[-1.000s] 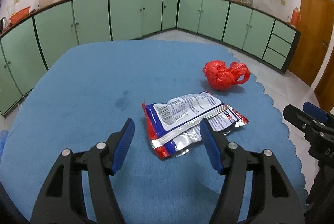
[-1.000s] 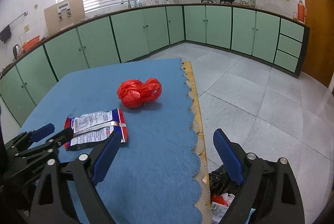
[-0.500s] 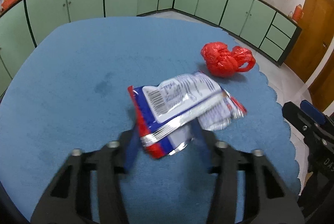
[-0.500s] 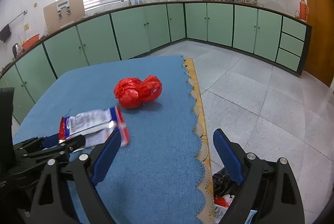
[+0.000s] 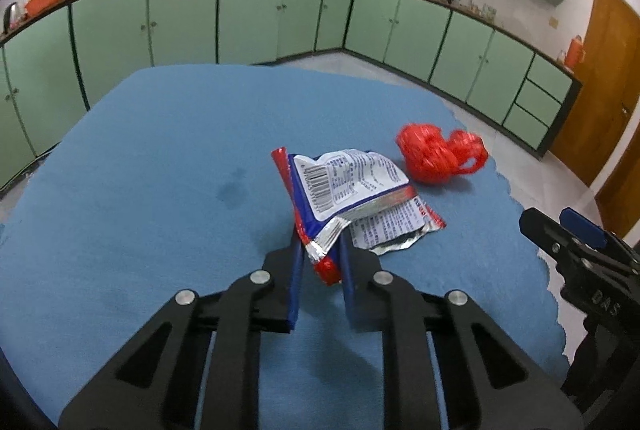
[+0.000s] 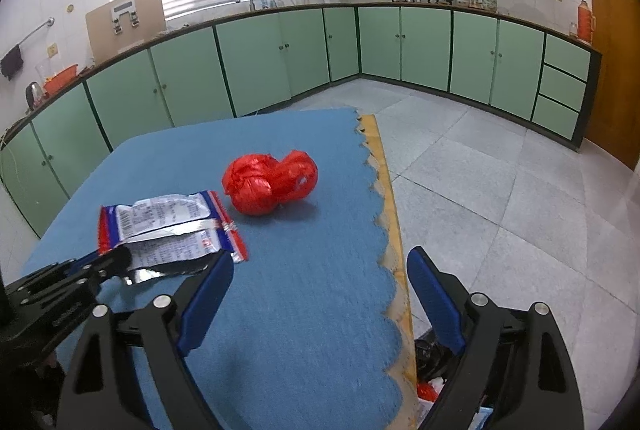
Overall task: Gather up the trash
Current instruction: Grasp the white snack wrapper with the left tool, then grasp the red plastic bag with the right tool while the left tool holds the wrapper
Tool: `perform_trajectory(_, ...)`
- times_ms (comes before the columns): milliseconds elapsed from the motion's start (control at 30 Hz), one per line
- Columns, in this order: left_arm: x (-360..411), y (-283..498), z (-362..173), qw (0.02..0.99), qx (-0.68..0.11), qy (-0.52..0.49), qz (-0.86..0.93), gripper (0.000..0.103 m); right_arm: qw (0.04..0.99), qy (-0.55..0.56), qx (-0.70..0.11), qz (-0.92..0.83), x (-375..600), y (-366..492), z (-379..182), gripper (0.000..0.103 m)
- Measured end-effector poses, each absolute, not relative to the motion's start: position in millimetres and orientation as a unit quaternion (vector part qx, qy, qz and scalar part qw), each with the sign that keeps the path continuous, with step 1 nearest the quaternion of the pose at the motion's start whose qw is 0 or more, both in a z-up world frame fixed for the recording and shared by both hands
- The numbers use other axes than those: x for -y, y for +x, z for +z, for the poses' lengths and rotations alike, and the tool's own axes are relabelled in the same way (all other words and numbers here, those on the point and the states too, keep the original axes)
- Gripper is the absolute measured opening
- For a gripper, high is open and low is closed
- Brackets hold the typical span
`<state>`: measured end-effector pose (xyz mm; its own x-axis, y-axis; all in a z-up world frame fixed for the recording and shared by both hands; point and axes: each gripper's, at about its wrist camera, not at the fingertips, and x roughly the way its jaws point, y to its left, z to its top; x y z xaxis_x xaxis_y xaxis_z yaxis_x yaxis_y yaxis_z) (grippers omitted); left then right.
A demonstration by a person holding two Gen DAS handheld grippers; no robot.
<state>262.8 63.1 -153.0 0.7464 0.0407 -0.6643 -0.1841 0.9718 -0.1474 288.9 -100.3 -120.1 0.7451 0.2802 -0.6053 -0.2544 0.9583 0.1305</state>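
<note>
- The left hand-held gripper (image 5: 320, 262) is seen closed on the near corner of a snack wrapper (image 5: 352, 197); the crumpled red and silver corner is pinched between its 2 blue fingers (image 5: 295, 270).
- The wrapper is held tilted, with its barcode side turned up and its far end towards the right; whether that far end is touching the cloth cannot be told.
- In the right wrist view the same wrapper (image 6: 168, 226) is seen at the tip of the left hand-held gripper (image 6: 120, 258), above the blue cloth.
- The right hand-held gripper (image 6: 320, 294) is held wide open with nothing between its fingers, over the scalloped right edge of the desk (image 6: 304, 310).
- A knotted red plastic bag (image 5: 438, 157) is lying on the blue cloth of the desk (image 5: 160, 189), just beyond the wrapper and apart from it.
- Below the desk edge, between the right fingers, some trash in a dark container (image 6: 430, 370) is partly seen.
- Green cabinets (image 6: 260, 57) are lined along the walls behind, above a grey tiled floor (image 6: 500, 189).
</note>
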Motion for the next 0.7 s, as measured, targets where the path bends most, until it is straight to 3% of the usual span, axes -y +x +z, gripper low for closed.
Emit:
perform_trajectory(533,-101,283,-131,0.941,-0.3,-0.101,0.124,0.012,0.936,0.006,-0.314,0.16,37,347,-120,0.082)
perform_trajectory(700,-106,296,-138,0.937,-0.31,-0.104,0.122,0.012,0.928,0.001,-0.34,0.154,30,363,-128,0.074)
